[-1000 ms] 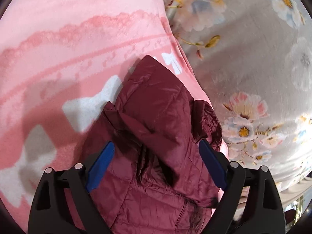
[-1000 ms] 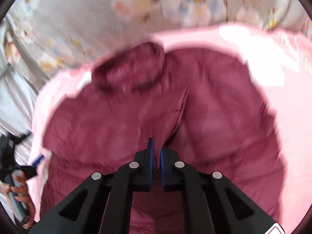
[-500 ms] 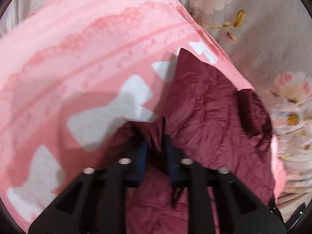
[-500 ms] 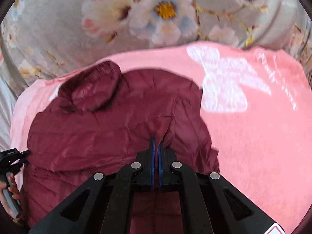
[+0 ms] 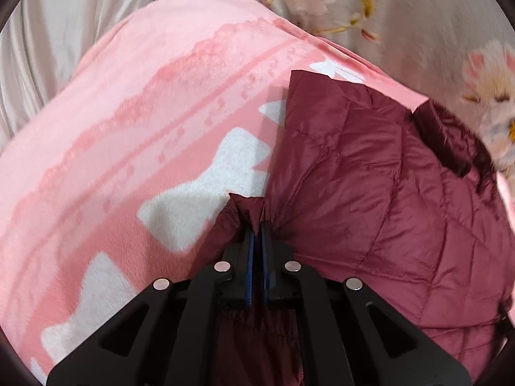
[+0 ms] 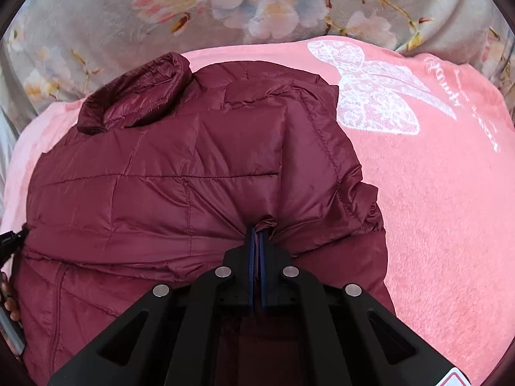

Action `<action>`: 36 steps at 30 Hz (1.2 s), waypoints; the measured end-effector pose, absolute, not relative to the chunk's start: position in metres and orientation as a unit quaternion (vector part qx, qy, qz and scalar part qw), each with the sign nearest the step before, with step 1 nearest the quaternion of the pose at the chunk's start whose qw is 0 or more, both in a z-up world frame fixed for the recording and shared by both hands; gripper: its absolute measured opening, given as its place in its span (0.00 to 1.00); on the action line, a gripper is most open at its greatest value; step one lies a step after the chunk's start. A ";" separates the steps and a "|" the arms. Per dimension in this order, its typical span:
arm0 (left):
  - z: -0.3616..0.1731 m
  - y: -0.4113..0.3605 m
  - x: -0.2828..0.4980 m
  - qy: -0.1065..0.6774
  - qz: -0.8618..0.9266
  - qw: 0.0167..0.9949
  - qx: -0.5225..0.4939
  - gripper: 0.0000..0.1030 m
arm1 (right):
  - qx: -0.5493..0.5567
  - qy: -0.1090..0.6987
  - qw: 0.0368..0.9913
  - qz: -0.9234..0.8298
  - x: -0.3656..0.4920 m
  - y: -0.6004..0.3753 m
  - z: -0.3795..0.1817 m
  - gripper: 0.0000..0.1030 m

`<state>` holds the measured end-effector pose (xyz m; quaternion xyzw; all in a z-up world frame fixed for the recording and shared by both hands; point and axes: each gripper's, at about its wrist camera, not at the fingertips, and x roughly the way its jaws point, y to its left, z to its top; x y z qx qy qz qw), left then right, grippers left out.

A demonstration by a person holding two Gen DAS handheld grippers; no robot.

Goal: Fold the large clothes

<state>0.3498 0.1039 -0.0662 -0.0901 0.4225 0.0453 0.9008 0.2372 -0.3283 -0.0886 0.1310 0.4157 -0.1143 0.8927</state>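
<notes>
While your left gripper point(image 5: 257, 230) and right gripper point(image 6: 257, 230) each pinch a bunched tuck of the maroon quilted jacket point(image 6: 180, 173), blue pads pressed together on the cloth, the garment lies on the pink blanket point(image 6: 434, 193) spread over a floral bedcover point(image 6: 273, 6). Its collar point(image 6: 135, 96) sits at the far edge, near where the blanket ends. Your grips look thin: only a small pucker of slick shell fabric shows between each pair of pads, so a quick pull could let it slide out and drop the fold halfway. Moving the two grippers unevenly would likely skew the panel and leave the edges crooked. Trapped air in the padding may also spring the fold open once you let go. Dragging low could rumple the blanket beneath.
</notes>
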 end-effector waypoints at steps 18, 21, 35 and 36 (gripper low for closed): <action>0.017 0.089 0.307 0.393 -0.024 0.917 -0.063 0.27 | 0.111 0.371 0.919 -0.069 0.217 -0.283 -0.009 0.28; 0.015 0.034 0.320 0.407 -0.077 0.910 -0.035 0.27 | 0.090 0.386 0.918 -0.001 0.241 -0.229 -0.016 0.26; -0.072 -0.028 0.321 0.407 -0.053 0.911 0.047 0.28 | 0.031 0.425 0.905 -0.006 0.266 -0.171 -0.084 0.21; -0.072 -0.028 0.321 0.406 -0.053 0.911 0.047 0.28 | 0.025 0.423 0.906 -0.009 0.265 -0.169 -0.084 0.22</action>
